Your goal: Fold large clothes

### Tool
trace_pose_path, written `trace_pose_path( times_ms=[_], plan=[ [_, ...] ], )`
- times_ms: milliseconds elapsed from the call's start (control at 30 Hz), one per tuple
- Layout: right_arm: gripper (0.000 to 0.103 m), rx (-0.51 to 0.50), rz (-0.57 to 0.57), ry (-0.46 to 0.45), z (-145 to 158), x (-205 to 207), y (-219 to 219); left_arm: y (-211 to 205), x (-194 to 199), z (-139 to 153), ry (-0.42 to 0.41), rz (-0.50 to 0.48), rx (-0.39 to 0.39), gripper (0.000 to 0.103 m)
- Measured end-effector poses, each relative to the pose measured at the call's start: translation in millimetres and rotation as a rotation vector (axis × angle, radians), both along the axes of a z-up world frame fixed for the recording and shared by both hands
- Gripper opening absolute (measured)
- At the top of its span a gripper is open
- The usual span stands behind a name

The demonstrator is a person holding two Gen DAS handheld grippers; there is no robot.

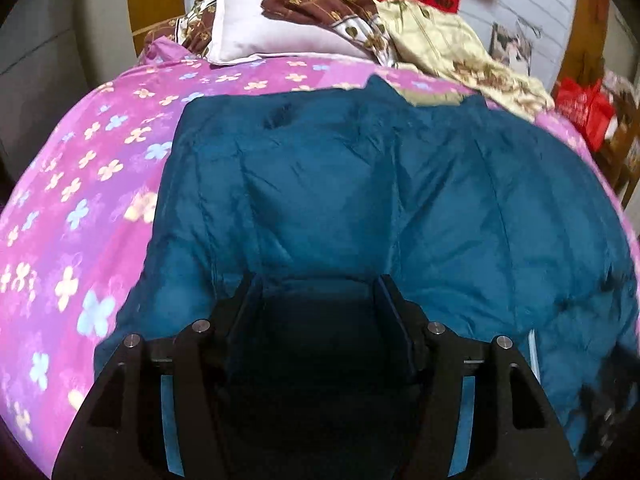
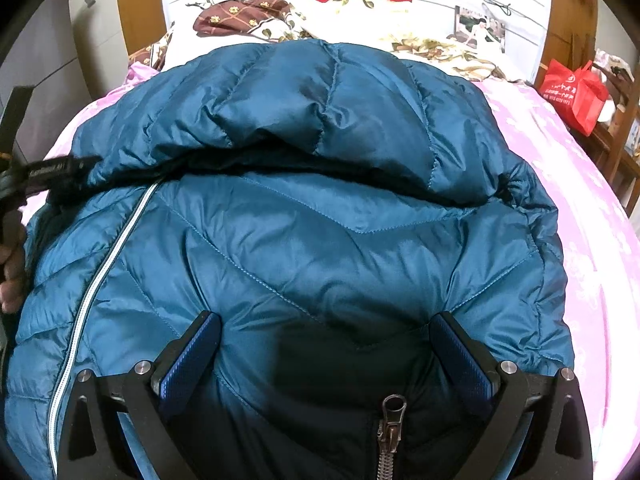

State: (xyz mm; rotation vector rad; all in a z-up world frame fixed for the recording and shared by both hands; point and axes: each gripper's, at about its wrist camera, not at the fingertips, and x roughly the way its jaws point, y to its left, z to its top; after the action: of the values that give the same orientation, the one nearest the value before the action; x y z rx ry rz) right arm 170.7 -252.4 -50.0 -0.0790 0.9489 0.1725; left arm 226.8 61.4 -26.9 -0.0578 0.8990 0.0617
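A teal quilted down jacket [image 1: 360, 200] lies spread on the pink flowered bed sheet [image 1: 80, 200]. In the right wrist view its hood [image 2: 320, 100] is folded over the body [image 2: 320, 248], a white zipper line [image 2: 100, 272] runs down the left side, and a metal zipper pull [image 2: 394, 408] sits near the bottom. My left gripper [image 1: 320, 284] hovers open over the fabric, with nothing pinched. My right gripper [image 2: 324, 326] is open wide, its blue pads [image 2: 192, 356] on either side of a bulge of jacket. A hand [image 2: 12, 272] holds the left gripper's black frame [image 2: 52, 170] at the hood's left edge.
At the head of the bed lie a pale pillow [image 1: 256, 28] and a bunched brown and cream flowered quilt [image 1: 440, 40]. A red bag [image 2: 576, 96] sits on a wooden stand to the right of the bed. A grey cabinet [image 1: 36, 60] stands on the left.
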Motion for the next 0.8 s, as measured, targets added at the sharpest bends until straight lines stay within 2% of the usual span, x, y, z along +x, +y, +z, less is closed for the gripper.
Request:
trace_pose_path(
  times_ms=[133, 600, 667, 800],
  plan=[
    [0.103, 0.0, -0.001, 0.0, 0, 0, 0, -9, -10, -3, 0.0, 0.011, 0.048, 0.059],
    [0.103, -0.006, 0.016, 0.01, 6, 1, 0, -8, -11, -5, -0.011, 0.024, 0.055, 0.06],
    [0.103, 0.03, -0.004, -0.057, 20, -2, -4, -8, -11, -5, -0.012, 0.024, 0.052, 0.06],
    [0.103, 0.073, -0.054, -0.282, 68, 1, -25, -8, -10, -5, -0.012, 0.024, 0.052, 0.061]
  ],
)
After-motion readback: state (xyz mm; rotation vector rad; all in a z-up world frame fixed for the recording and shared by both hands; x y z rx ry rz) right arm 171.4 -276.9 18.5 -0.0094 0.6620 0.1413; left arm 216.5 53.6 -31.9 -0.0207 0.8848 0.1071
